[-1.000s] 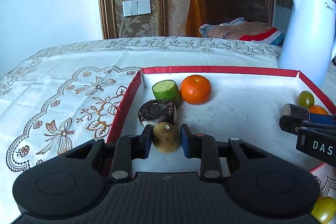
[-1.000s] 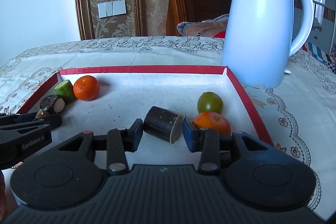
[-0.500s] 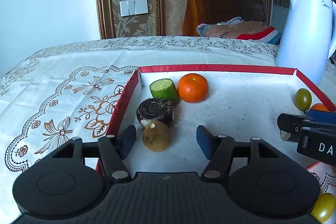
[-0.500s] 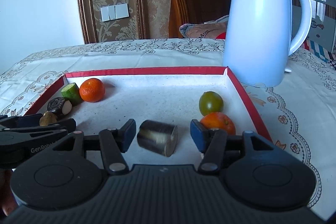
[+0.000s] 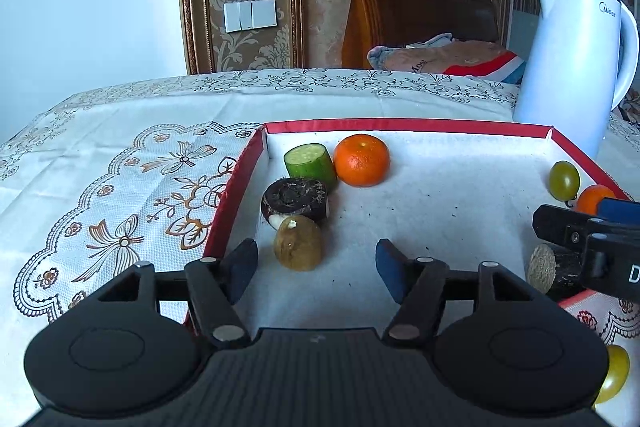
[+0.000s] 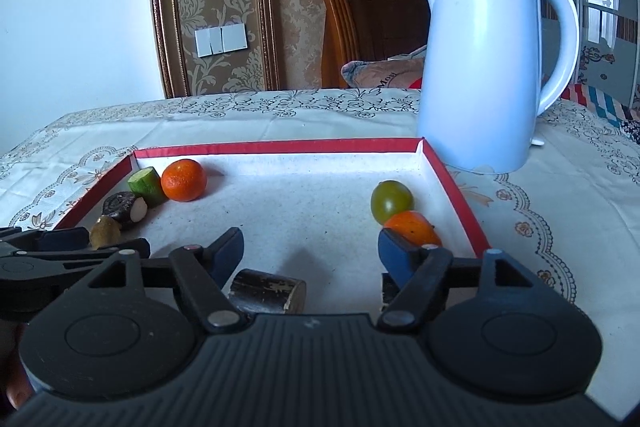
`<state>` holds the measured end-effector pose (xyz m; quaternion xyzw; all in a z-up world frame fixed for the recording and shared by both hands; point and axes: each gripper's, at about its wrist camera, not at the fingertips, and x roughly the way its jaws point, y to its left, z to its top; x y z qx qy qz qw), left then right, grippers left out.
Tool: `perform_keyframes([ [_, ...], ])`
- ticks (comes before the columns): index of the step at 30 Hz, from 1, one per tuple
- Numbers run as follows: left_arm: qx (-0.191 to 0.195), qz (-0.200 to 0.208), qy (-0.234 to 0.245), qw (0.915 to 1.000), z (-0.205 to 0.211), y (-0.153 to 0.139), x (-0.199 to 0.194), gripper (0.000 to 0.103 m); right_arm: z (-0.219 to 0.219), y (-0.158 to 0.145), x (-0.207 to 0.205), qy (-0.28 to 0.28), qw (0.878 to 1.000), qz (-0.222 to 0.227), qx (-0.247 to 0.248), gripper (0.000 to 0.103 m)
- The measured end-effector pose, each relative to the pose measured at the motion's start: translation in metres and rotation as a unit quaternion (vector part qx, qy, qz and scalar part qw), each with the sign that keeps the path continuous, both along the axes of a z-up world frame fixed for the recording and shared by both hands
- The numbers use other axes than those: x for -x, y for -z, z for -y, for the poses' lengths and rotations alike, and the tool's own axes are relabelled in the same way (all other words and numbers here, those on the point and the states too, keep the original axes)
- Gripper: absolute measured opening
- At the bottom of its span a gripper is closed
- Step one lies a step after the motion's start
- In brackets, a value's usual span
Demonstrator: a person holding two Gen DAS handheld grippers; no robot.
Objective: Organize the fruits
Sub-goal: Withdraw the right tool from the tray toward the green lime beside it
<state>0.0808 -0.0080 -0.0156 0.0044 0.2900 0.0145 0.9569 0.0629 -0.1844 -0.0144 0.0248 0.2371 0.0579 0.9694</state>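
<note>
A red-rimmed white tray (image 5: 400, 125) holds the fruit. My left gripper (image 5: 316, 261) is open around a brown kiwi (image 5: 298, 243), which lies free on the tray floor, touched by neither pad. Behind it sit a dark round piece (image 5: 294, 197), a cucumber chunk (image 5: 310, 165) and a mandarin (image 5: 362, 159). The jaws of my right gripper (image 6: 312, 249) are opening; a dark cane piece (image 6: 266, 291) lies loose between them, close to the left finger. A green tomato (image 6: 391, 201) and a small orange fruit (image 6: 412, 227) sit by the right wall.
A tall white kettle (image 6: 484, 67) stands on the patterned tablecloth just past the tray's far right corner. One yellow-green tomato (image 5: 616, 371) lies on the cloth outside the tray's near right corner. A wooden chair with a cushion stands behind the table.
Both grippers opened. The left let go of the kiwi, which now rests on the tray floor. The right released the dark cane piece, which now lies low near its left finger.
</note>
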Motion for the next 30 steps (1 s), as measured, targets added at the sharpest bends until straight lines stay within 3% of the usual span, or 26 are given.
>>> perform_keyframes([
  [18,0.010,0.011,0.004,0.9999,-0.006,-0.005,0.017,0.065,0.008,-0.001,0.025,-0.004,1.000,0.016,-0.011,0.079],
  [21,0.018,0.023,0.005,0.9996,-0.009,-0.010,0.030,0.066,0.020,-0.005,0.042,-0.005,0.999,0.027,-0.031,0.079],
  [25,0.047,0.037,0.016,0.9981,-0.016,-0.015,0.050,0.076,0.037,-0.009,0.074,-0.020,0.998,0.043,-0.039,0.079],
  [30,0.033,0.048,0.029,0.9979,-0.010,-0.017,0.060,0.076,0.048,-0.003,0.098,-0.043,0.998,0.028,-0.040,0.079],
])
